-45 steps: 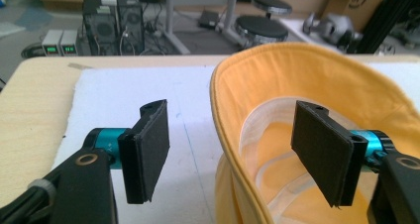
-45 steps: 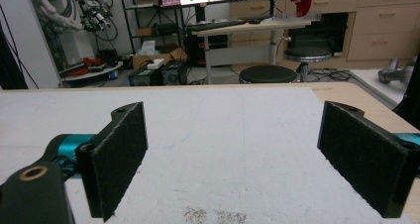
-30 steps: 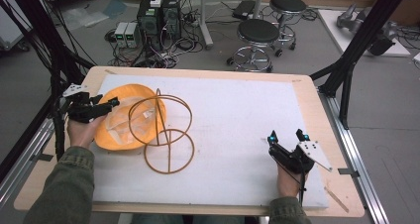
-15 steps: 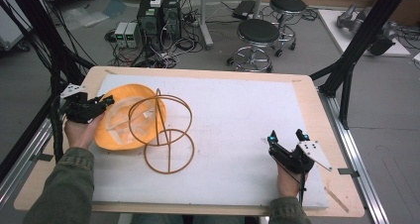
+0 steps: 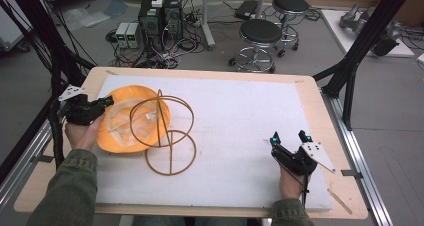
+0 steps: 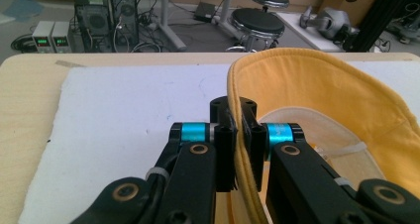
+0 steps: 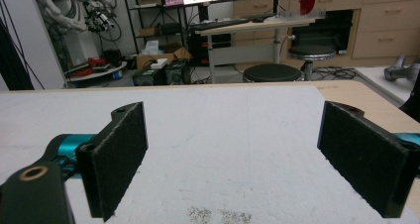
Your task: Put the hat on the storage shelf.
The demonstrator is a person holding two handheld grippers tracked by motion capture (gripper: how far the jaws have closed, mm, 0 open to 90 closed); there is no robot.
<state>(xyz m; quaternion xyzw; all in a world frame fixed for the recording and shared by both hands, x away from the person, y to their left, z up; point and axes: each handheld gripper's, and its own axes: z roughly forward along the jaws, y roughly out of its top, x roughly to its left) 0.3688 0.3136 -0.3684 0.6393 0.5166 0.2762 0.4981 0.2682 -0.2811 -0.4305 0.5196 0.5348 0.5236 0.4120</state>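
- So, high view first: the orange hat [image 5: 131, 117] lies upside down on the left part of the white mat [image 5: 240, 116], with a brown wire stand [image 5: 165, 136] leaning over its right side and onto the mat.
- Same view: the left gripper [image 5: 106, 102] sits at the hat's left edge, held by the person's left hand [image 5: 82, 133]. Its jaws have just been closing and now pinch the brim.
- Over on the right, the right gripper [image 5: 290, 137] rests near the mat's front right corner, well apart from the hat and stand, jaws spread with nothing between them.
- Left gripper view: the left gripper [image 6: 237, 135] is clamped tight on the hat's [image 6: 337, 100] yellow brim, which runs right between the two black pads. You can see the pale lining and a white strap inside the crown.
- Right gripper view: the right gripper [image 7: 233, 154] is wide open over bare white mat [image 7: 223, 125], both foam pads [image 7: 119, 154] clear of everything. Stools and desks sit in the background.
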